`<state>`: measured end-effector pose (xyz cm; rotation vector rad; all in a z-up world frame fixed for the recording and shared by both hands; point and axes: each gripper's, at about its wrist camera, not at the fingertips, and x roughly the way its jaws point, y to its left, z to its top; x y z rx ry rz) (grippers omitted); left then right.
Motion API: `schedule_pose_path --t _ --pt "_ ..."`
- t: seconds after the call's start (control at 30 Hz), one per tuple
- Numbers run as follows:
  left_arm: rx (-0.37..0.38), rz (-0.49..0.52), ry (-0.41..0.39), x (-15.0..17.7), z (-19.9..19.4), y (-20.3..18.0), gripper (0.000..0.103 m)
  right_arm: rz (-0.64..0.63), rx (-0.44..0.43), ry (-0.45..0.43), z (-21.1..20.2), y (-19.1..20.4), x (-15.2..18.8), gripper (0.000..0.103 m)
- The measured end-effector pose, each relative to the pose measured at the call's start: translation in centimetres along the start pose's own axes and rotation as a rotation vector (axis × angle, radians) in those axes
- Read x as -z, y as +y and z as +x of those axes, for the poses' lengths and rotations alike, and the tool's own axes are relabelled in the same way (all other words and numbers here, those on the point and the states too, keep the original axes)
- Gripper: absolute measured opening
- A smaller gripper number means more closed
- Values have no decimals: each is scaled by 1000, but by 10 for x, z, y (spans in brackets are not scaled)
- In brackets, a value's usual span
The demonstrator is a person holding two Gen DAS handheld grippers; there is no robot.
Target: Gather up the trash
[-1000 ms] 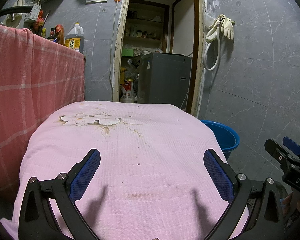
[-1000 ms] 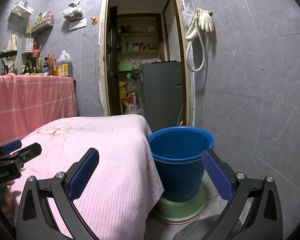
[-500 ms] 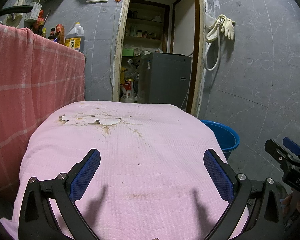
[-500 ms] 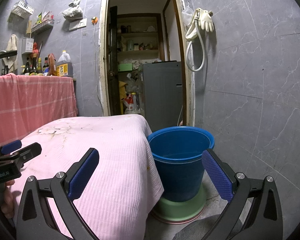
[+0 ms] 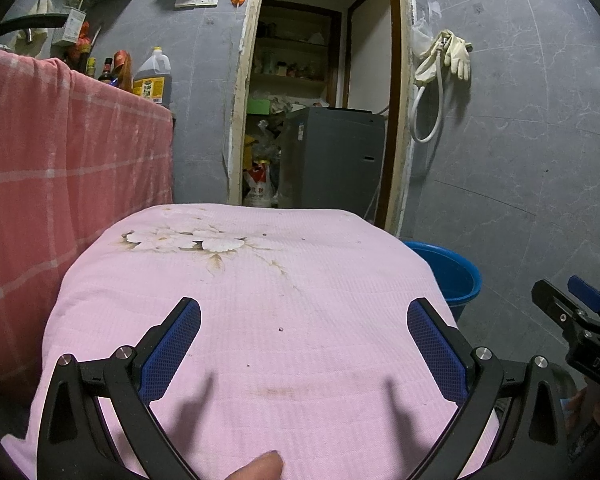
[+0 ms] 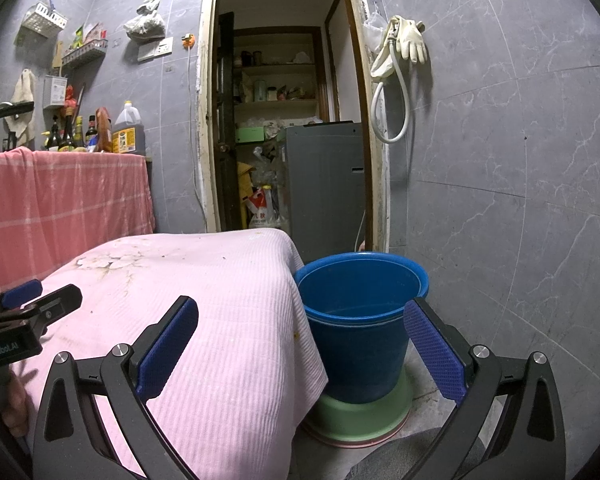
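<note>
My left gripper [image 5: 304, 344] hangs level over the pink cloth [image 5: 260, 280] that covers the table, its two blue-padded fingers spread wide with nothing between them, their shadows falling on the cloth just below. A fingertip [image 5: 260, 466] of the hand holding it shows at the bottom edge of the left wrist view. My right gripper [image 6: 300, 344] is held beside the cloth's right-hand edge, also level and pointing toward the doorway [image 6: 284, 120]; its fingers stand wide apart and empty, one over the cloth's hanging corner, the other in front of the blue bucket [image 6: 360, 320]. That bucket stands on the floor just right of the cloth, seated on a green basin [image 6: 364, 416], and I can make out nothing inside it. I see no loose trash on the cloth, only a few dark specks [image 5: 281, 329] and a brownish stain [image 5: 280, 390] near the left gripper.
</note>
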<state>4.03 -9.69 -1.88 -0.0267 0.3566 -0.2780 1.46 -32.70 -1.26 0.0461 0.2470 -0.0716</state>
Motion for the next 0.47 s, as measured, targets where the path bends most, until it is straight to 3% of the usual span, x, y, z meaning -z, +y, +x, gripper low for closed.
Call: schedule_pose_path --t 0.47 --pt "-2 2 -1 1 -2 0 101 0 -1 1 -2 1 0 103"
